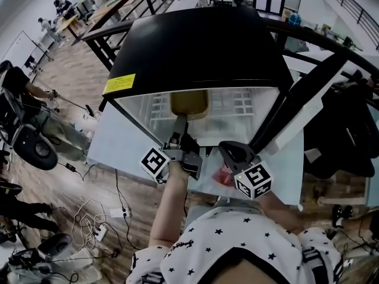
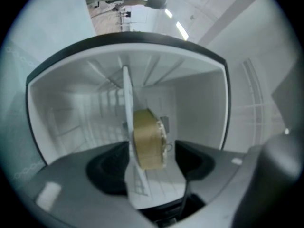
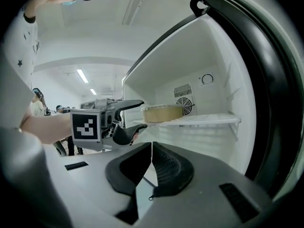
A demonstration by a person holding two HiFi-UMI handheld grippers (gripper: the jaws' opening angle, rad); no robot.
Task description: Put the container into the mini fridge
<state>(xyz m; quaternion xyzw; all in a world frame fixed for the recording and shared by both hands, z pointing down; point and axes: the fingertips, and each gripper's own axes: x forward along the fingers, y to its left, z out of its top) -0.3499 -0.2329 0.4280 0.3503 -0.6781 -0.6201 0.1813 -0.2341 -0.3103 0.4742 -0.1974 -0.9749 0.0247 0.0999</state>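
Observation:
The container [image 1: 189, 103], a round tan tub with a clear lid, rests on the white wire shelf [image 3: 209, 119] inside the open mini fridge [image 1: 201, 52]. My left gripper [image 1: 179, 126] reaches into the fridge mouth and stands open. In the left gripper view the container [image 2: 148, 139] lies just past the left gripper [image 2: 148, 163], with gaps to both pads. From the right gripper view, the left gripper [image 3: 137, 115] stops at the near edge of the container [image 3: 163, 113]. My right gripper [image 3: 152, 163] is shut and empty, held back outside the fridge [image 1: 234, 152].
The fridge door [image 3: 266, 80] hangs open at the right, close to my right gripper. A fan grille [image 3: 183, 103] sits on the back wall behind the container. Cables [image 1: 89, 223] lie on the wooden floor at the left, and a black railing [image 1: 118, 28] runs behind the fridge.

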